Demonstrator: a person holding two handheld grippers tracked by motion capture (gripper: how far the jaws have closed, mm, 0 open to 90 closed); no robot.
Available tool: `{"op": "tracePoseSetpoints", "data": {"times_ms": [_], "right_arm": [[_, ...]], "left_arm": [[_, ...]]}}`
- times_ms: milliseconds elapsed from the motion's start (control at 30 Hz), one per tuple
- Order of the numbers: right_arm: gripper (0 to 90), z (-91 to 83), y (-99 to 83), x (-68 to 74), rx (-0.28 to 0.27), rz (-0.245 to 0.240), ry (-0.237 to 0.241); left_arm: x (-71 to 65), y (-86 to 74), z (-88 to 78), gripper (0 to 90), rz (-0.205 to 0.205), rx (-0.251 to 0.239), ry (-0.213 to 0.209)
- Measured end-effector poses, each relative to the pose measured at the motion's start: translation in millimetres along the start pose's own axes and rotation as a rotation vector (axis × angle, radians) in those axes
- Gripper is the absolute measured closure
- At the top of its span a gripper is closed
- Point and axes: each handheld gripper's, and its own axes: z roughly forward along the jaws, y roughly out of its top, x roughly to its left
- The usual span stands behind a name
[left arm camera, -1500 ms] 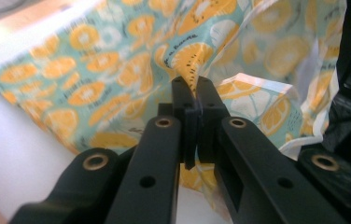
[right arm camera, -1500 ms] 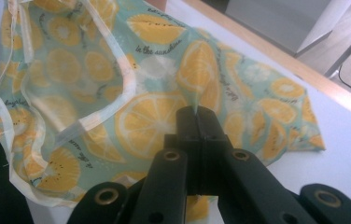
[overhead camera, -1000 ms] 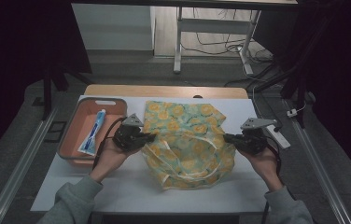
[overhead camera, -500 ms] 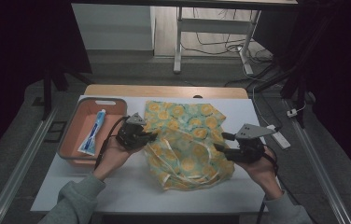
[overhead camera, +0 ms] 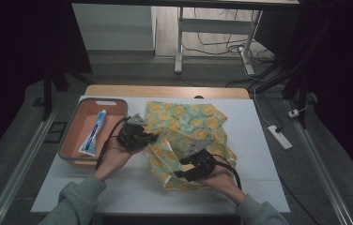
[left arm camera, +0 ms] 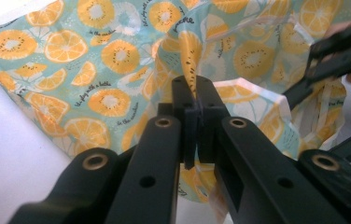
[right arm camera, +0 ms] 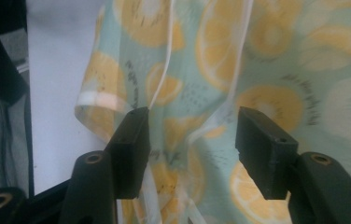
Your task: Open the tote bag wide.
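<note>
Orange fruit slices cover a thin teal cloth (overhead camera: 184, 136) that lies crumpled on the white bench (overhead camera: 259, 140), between the two grippers.

The left gripper (overhead camera: 152, 137) sits at the cloth's left edge. Its jaws are closed tight, and in the left gripper view a raised fold of the cloth (left arm camera: 190, 56) is pinched between them and stands up just past the tips. The rest of the cloth spreads out ahead of this gripper and off to both sides.

The right gripper (overhead camera: 178, 174) rests low on the cloth's near part, close to the person's right hand (overhead camera: 221, 180). Its jaws have just been opening and now stand about half apart. In the right gripper view the cloth (right arm camera: 267, 60) lies ahead of the jaws and behind the gap between them, with a thin white hem line (right arm camera: 164, 70) running down to the tip of one jaw. The pads do not squeeze it.

Behind the left gripper, on the far side from the cloth, sits an orange tray (overhead camera: 71, 140) with a blue and white tube (overhead camera: 94, 133) lying in it.
</note>
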Motion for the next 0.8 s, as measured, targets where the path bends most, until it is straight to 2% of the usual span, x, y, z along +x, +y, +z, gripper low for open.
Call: {"op": "tracePoseSetpoints", "data": {"times_ms": [67, 100, 167, 233, 333, 467, 533, 600, 700, 767, 800], "right_arm": [[66.8, 3.1, -0.1, 2.8, 0.023, -0.031, -0.023], [75.9, 3.3, 0.3, 3.5, 0.036, -0.038, -0.018], [88.2, 1.8, 1.5, 4.9, 0.046, -0.049, -0.017], [89.5, -2.0, 4.1, 7.3, 0.053, -0.079, -0.063], [89.7, -12.6, 9.9, 8.3, 0.032, -0.113, -0.109], [89.7, -37.9, 23.2, 2.1, -0.044, -0.124, -0.196], [89.7, -52.8, 33.5, -4.9, -0.093, -0.123, -0.250], [89.7, -63.8, 43.4, -12.1, -0.117, -0.133, -0.309], [89.7, -74.7, 57.1, -26.1, -0.145, -0.130, -0.358], [89.7, -76.2, 63.9, -35.2, -0.142, -0.127, -0.368], [89.5, -74.6, 67.2, -42.8, -0.138, -0.111, -0.349]], "left_arm": [[0.2, -0.4, 0.1, 88.3, -0.001, 0.001, -0.001], [0.0, -0.5, -0.1, 88.3, 0.001, 0.001, -0.001], [-0.4, -0.6, -0.4, 88.3, 0.003, 0.001, 0.000], [-0.5, -0.7, -1.2, 88.2, 0.005, -0.004, 0.003], [0.3, -1.2, -3.4, 87.9, 0.002, -0.011, 0.005], [0.1, -1.7, -6.8, 86.8, 0.003, -0.027, 0.003], [-0.1, -1.7, -8.2, 85.5, 0.003, -0.037, 0.006], [-0.4, -1.5, -9.2, 82.9, 0.004, -0.046, 0.004], [-0.6, -1.1, -9.7, 81.3, 0.005, -0.062, -0.003], [-0.7, -0.9, -9.5, 79.9, 0.004, -0.066, -0.005], [-1.1, -0.6, -9.1, 80.5, 0.006, -0.064, -0.004]]}}
